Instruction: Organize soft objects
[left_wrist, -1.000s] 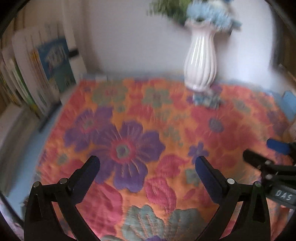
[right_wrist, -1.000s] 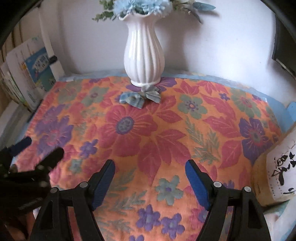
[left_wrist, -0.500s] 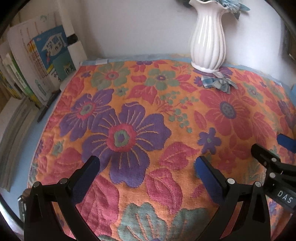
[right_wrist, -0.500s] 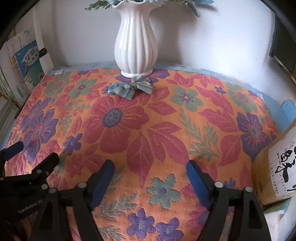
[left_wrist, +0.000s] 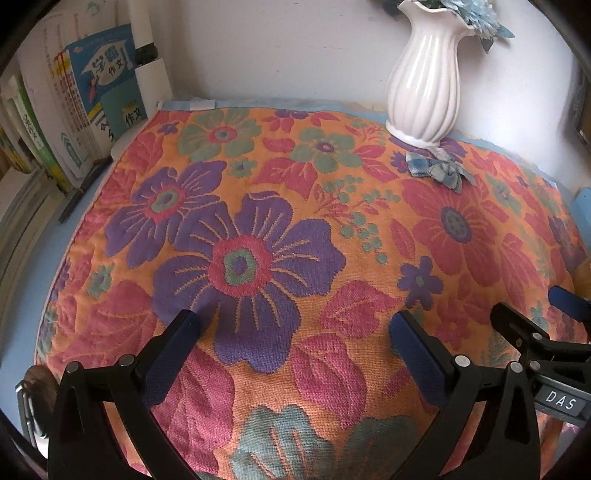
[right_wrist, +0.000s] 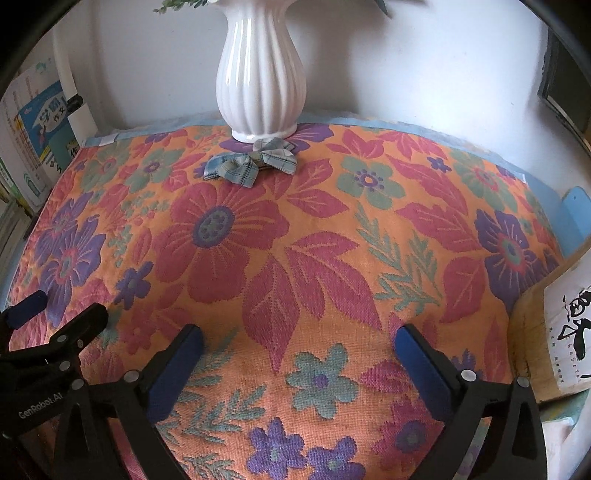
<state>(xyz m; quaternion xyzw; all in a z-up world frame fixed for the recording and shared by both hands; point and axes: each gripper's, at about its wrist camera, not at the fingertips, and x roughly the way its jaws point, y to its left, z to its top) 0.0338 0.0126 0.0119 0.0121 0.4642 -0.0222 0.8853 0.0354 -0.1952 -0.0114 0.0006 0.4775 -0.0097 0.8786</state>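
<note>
A large floral cloth (left_wrist: 295, 221) in orange, red and purple lies spread flat over the table and also fills the right wrist view (right_wrist: 295, 258). At its far side a small blue plaid bow (left_wrist: 436, 170) (right_wrist: 251, 164) lies against the foot of a white vase. My left gripper (left_wrist: 294, 319) hovers open over the cloth's near part, with nothing between its fingers. Just to its right, my right gripper (right_wrist: 298, 332) is opening its jaws wide, also with nothing between them. Each gripper shows at the edge of the other's view (left_wrist: 528, 301) (right_wrist: 68, 302).
A ribbed white vase (right_wrist: 258, 74) with blue flowers stands on the cloth's far edge by the wall. Upright books (left_wrist: 74, 103) line the left side. A tan box with black lettering (right_wrist: 554, 332) sits at the right edge. A blue surface (left_wrist: 22, 325) shows under the cloth.
The right gripper's fingers have spread wider. Both views have tipped down toward the cloth, so the vase sits higher in frame, and the left view is now sharp.
</note>
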